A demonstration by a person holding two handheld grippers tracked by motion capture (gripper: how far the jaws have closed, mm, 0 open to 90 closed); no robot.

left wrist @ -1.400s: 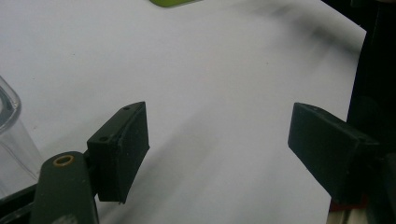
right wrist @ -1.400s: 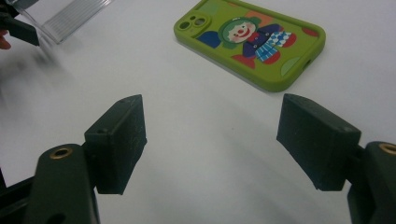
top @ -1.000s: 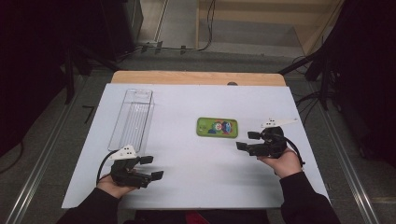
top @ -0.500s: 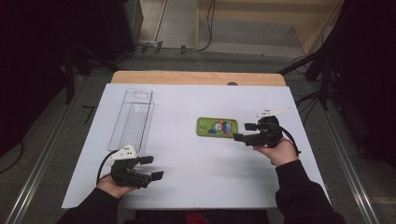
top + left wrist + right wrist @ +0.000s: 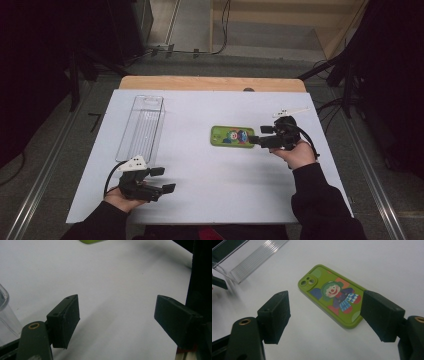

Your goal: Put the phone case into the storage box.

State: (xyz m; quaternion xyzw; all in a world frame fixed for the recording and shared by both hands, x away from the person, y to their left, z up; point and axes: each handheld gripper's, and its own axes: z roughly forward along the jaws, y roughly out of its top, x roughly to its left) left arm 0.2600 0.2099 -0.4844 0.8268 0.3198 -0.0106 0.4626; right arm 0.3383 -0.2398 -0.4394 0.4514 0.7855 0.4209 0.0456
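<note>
1. Green phone case point(image 5: 231, 136) lies flat, picture side up, right of centre on the white bench point(image 5: 210, 200). The print shows a clown; camera cut-outs sit at the end pointing away from the right gripper.
2. Right gripper point(image 5: 256, 135): jaws spread wide, nothing between the pads. In the right gripper view the case point(image 5: 334, 296) lies ahead between the two jaws, one corner just beside the right-hand jaw; contact cannot be told.
3. Left gripper point(image 5: 164, 180): near the bench's front left edge, jaws wide apart, empty, well apart from the case.
4. Clear plastic tray point(image 5: 141, 128) lies on the left of the bench, beyond the left gripper.
</note>
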